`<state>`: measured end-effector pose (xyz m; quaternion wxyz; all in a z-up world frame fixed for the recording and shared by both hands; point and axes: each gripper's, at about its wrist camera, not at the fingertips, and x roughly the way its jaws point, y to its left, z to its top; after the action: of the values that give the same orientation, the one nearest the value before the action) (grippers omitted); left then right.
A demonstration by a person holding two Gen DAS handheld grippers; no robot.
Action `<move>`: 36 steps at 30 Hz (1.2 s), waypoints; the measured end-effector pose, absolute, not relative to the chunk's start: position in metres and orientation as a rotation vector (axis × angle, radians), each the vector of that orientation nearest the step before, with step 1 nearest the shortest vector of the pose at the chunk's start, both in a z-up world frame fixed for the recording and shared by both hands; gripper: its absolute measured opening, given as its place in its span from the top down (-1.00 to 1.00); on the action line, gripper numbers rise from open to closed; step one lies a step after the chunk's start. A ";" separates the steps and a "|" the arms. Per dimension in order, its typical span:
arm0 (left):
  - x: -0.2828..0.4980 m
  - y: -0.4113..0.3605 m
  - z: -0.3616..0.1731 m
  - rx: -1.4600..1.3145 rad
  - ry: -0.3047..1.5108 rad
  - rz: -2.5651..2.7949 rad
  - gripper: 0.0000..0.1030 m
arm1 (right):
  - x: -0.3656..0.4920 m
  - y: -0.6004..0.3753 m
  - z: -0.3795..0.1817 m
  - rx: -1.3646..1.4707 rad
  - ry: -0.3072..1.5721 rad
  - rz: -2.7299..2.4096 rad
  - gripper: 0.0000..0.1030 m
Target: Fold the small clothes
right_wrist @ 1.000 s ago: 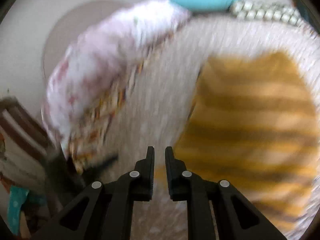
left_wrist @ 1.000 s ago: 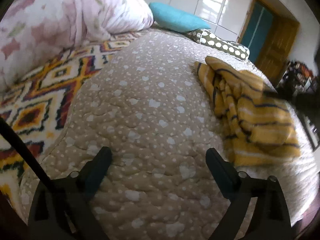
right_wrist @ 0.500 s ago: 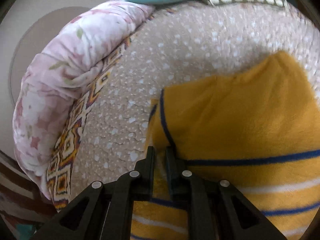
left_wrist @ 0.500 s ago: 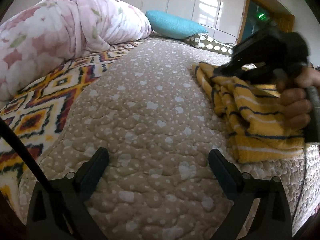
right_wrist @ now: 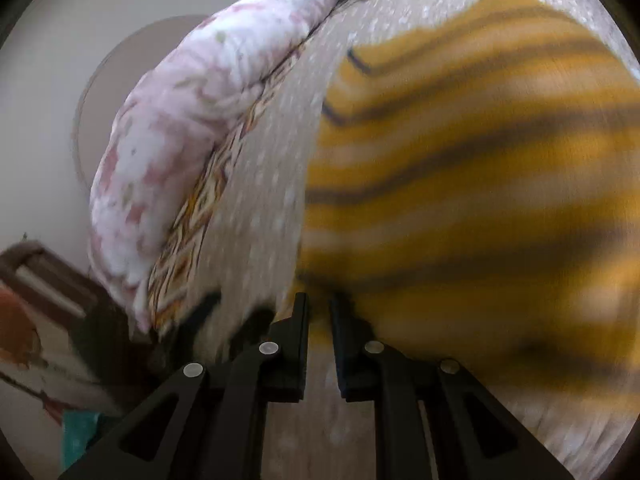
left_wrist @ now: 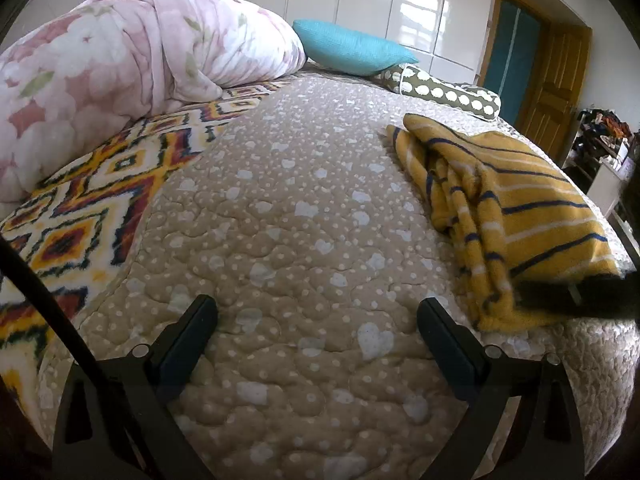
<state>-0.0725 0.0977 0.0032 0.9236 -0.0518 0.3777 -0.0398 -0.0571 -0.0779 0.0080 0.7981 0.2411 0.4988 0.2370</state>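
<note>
The yellow striped garment (left_wrist: 516, 216) lies bunched on the quilt (left_wrist: 288, 208), right of the gaping, empty left gripper (left_wrist: 318, 322); soft, light, floppy; best pinched at its near hem, where the nearly closed right gripper (right_wrist: 319, 312) sits, grip unclear.

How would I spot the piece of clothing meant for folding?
Start at the beige quilted bedspread with white hearts. On its right side lies a mustard-yellow knitted garment with navy and white stripes, bunched into folds. Nothing else there is striped; the nearby cushions are plain turquoise or dotted olive.

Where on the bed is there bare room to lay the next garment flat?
Free: the beige quilt, between the patterned blanket and the folded yellow striped garment. Crowded: floral duvet, teal pillow, spotted cushion at the far end.
</note>
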 end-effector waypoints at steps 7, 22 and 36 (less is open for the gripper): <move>-0.072 0.097 0.002 -0.088 0.781 -0.072 -0.93 | -0.106 -0.125 0.037 0.551 0.973 0.455 0.73; -0.067 0.091 0.001 -0.031 0.809 -0.038 -0.94 | -0.120 -0.217 0.021 0.693 0.885 0.266 0.64; -0.067 0.090 0.001 -0.020 0.811 -0.023 -0.95 | -0.027 -0.253 0.017 0.852 0.820 0.266 0.58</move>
<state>-0.0670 0.0899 0.0010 0.9189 -0.0098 0.3943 -0.0112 -0.0273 -0.2526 0.0174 0.8218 0.4006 0.3855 0.1250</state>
